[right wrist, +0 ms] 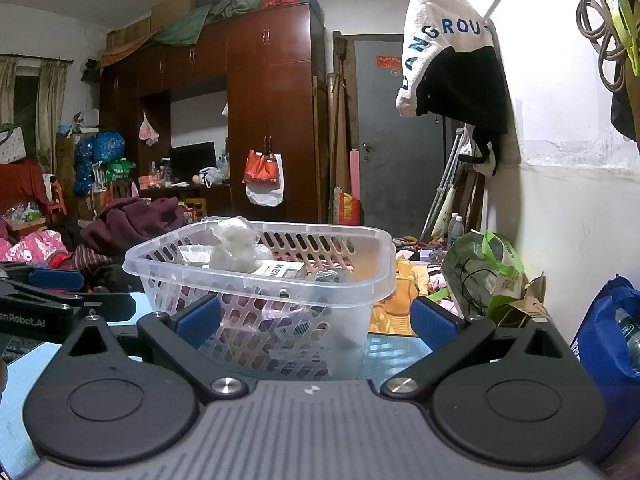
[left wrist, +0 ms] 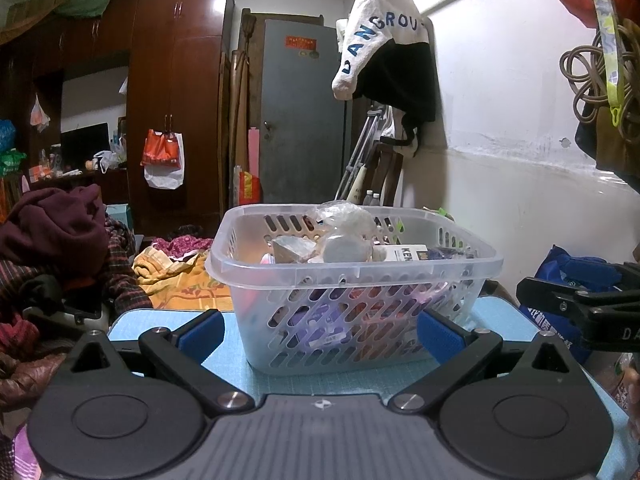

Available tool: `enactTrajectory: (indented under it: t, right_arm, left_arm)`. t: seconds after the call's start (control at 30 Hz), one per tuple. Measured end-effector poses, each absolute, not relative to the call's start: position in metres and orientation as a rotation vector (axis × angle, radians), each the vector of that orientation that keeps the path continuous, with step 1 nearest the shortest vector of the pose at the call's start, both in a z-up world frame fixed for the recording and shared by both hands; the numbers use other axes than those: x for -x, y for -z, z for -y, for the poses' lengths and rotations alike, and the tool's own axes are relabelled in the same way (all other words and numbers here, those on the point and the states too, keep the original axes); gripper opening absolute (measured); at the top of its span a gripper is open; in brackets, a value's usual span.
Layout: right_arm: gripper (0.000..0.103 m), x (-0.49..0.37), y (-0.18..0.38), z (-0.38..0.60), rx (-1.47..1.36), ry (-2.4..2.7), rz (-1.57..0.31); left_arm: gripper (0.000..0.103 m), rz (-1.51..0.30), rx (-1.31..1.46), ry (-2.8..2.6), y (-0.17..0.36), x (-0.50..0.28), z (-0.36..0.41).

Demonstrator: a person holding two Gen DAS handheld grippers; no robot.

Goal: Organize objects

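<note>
My left hand-held gripper [left wrist: 320, 330] has its blue-padded fingers spread wide and holding nothing, and my right hand-held gripper [right wrist: 314, 322] is just as wide apart and just as empty. Both face the translucent slotted plastic basket [left wrist: 352, 280] that stands on the light blue table [left wrist: 224, 344], right in front of my left fingers and a little to the left of my right ones. It is already loaded — a crumpled clear plastic bag [left wrist: 344, 216], a white box with dark lettering [left wrist: 404, 252] and other small packets I cannot make out.

I see no loose object on the table, so I judge the sorting nearly done. The risk now is the basket itself: it looks light, and a nudge from either finger could slide it towards the table edge. The bag sits above the rim and could tumble out if the basket tips.
</note>
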State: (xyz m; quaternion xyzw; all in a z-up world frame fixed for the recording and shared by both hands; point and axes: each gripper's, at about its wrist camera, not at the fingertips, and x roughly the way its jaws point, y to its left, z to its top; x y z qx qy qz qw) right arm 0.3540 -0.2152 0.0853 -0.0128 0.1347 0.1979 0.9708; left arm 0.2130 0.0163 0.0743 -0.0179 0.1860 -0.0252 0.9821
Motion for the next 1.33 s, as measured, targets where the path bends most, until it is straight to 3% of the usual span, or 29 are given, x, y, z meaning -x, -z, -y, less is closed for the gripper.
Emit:
enactTrajectory:
  t: [1.33]
  right_arm:
    - [0.103,-0.357,-0.091,0.218,0.061,-0.385,-0.252]
  left_arm:
    - [0.103,-0.385,0.042,0.042,-0.078,-0.231,-0.011]
